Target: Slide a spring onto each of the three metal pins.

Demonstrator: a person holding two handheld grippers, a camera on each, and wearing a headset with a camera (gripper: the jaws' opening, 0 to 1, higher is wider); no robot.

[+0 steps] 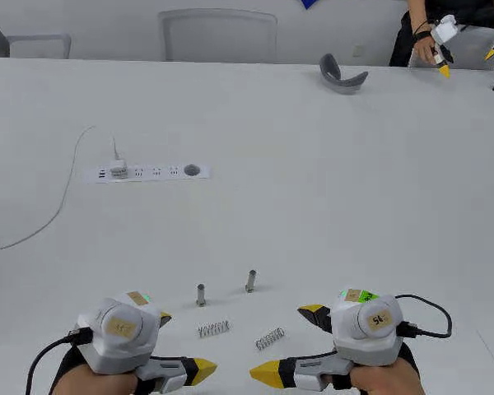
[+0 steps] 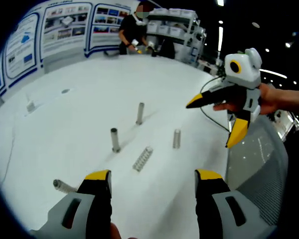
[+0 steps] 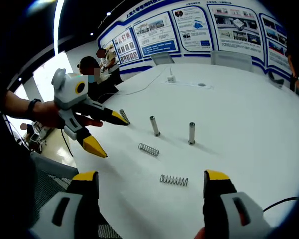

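Two upright metal pins (image 1: 201, 294) (image 1: 250, 281) stand on the white table ahead of my grippers. The left gripper view has three pins (image 2: 114, 139) (image 2: 140, 113) (image 2: 177, 138). Two springs (image 1: 214, 328) (image 1: 270, 337) lie flat between the grippers, and another spring (image 2: 64, 186) lies by my left jaw. My left gripper (image 1: 185, 344) (image 2: 153, 175) is open and empty, just left of the springs. My right gripper (image 1: 290, 341) (image 3: 151, 176) is open and empty too, facing it, with a spring (image 3: 173, 179) just ahead of its jaws.
A white power strip (image 1: 148, 173) with a cable lies mid-table to the left. A grey curved object (image 1: 342, 78) rests at the far edge. Chairs stand behind the table, and a person (image 1: 432, 37) with grippers works at the far right corner.
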